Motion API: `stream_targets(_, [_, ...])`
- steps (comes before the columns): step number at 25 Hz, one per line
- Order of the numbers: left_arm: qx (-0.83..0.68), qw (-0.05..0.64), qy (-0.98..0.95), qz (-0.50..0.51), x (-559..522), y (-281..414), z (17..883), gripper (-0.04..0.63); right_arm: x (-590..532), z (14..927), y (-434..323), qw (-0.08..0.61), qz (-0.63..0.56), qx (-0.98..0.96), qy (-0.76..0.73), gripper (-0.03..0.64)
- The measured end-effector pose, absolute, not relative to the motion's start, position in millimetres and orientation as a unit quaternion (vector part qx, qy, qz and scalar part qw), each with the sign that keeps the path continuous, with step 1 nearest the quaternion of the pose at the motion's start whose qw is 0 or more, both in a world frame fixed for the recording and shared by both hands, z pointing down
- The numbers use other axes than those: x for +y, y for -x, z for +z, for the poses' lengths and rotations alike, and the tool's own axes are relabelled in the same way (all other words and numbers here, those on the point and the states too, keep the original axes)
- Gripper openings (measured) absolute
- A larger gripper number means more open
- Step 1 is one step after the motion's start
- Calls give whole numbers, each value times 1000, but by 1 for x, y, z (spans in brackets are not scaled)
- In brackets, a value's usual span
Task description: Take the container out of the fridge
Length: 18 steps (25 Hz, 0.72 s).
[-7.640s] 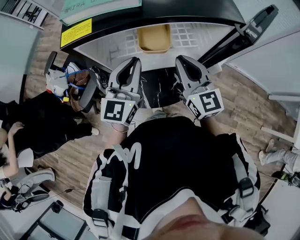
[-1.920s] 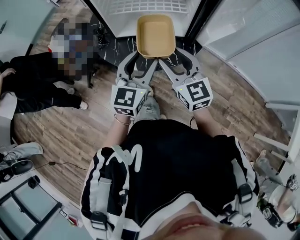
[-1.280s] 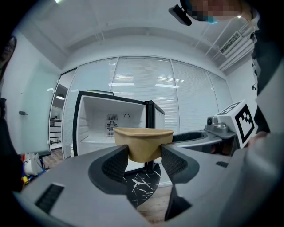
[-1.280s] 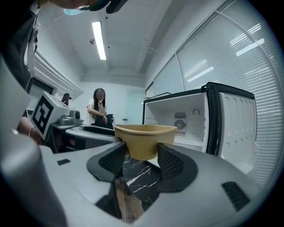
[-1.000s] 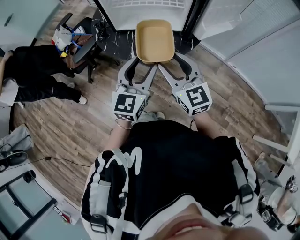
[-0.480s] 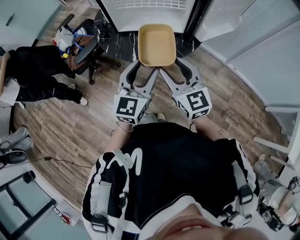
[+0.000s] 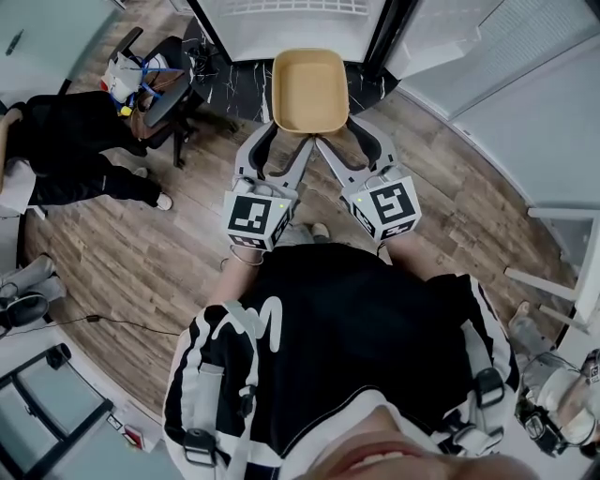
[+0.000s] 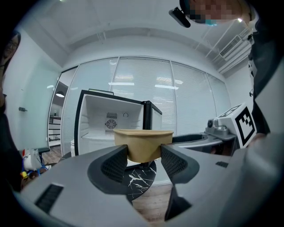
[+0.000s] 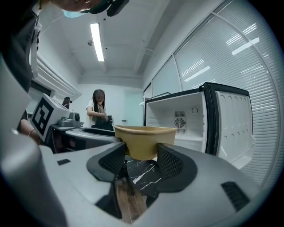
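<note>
Clamped tight on the near end of the container (image 7: pixel 310 86) with the left claw (image 7: pixel 287 135) and the right claw (image 7: pixel 342 134), one at each near corner. Held up in the air, just in front of the open fridge (image 7: pixel 291 23), over the dark mat (image 7: pixel 234 86). Long way pointing straight ahead, toward the fridge. Same reach for both claws. Hard to see under the container. Cut off up top: most of the fridge.

Container (image 7: pixel 310 91) now out of the fridge (image 7: pixel 291 19)
Left hand-held gripper (image 7: pixel 289 134) and right hand-held gripper (image 7: pixel 342 134) now carry it above the floor (image 7: pixel 187 234).
</note>
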State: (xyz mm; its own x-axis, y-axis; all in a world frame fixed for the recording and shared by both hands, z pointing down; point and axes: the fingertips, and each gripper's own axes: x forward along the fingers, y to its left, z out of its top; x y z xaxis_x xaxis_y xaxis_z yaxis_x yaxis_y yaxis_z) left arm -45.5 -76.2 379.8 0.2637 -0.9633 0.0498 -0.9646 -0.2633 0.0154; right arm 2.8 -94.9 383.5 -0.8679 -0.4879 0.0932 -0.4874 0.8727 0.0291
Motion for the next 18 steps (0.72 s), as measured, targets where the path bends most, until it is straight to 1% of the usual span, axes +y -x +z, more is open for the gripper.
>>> stream_targets(12, [-611,10,-792,15,-72,53,373,235,-90,379,4,41,-4,-966,-255,230])
stream_targets(15, [-608,-2,-793,14,-73,54,369,235,-91,376,6,37,-5,-966,-255,229])
stream_targets(18, [-611,2,-792,17,-72,55,370,235,-91,376,7,35,-4,-966,-255,229])
